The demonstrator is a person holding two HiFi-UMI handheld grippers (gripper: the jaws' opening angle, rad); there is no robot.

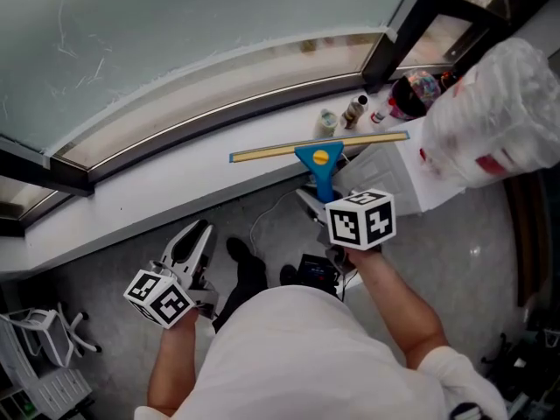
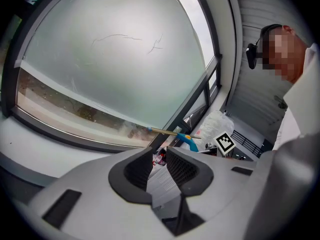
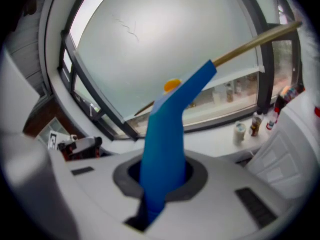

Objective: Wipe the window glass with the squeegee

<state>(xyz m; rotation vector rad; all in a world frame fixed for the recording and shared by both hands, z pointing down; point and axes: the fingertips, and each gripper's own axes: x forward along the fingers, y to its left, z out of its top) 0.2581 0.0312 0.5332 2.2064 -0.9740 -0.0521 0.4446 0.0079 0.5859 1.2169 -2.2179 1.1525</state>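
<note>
Now right gripper [image 1: 318,201] clamps squeegee [image 1: 320,157] handle; blade over sill [image 1: 157,191], below glass [image 1: 175,24]. Left gripper [image 1: 198,234] low, jaws apart, empty. Bottles [image 1: 353,110], plastic bag [image 1: 490,112] crowd sill's right end, near blade tip.

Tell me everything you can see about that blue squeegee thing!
The squeegee has a blue, plastic-looking handle that widens into a triangle, with a yellow spot on it. Across the top runs a long, yellowish bar with a blue tip. The right gripper is shut on the handle, holding the bar sideways over the white sill, seemingly off the glass.
</note>
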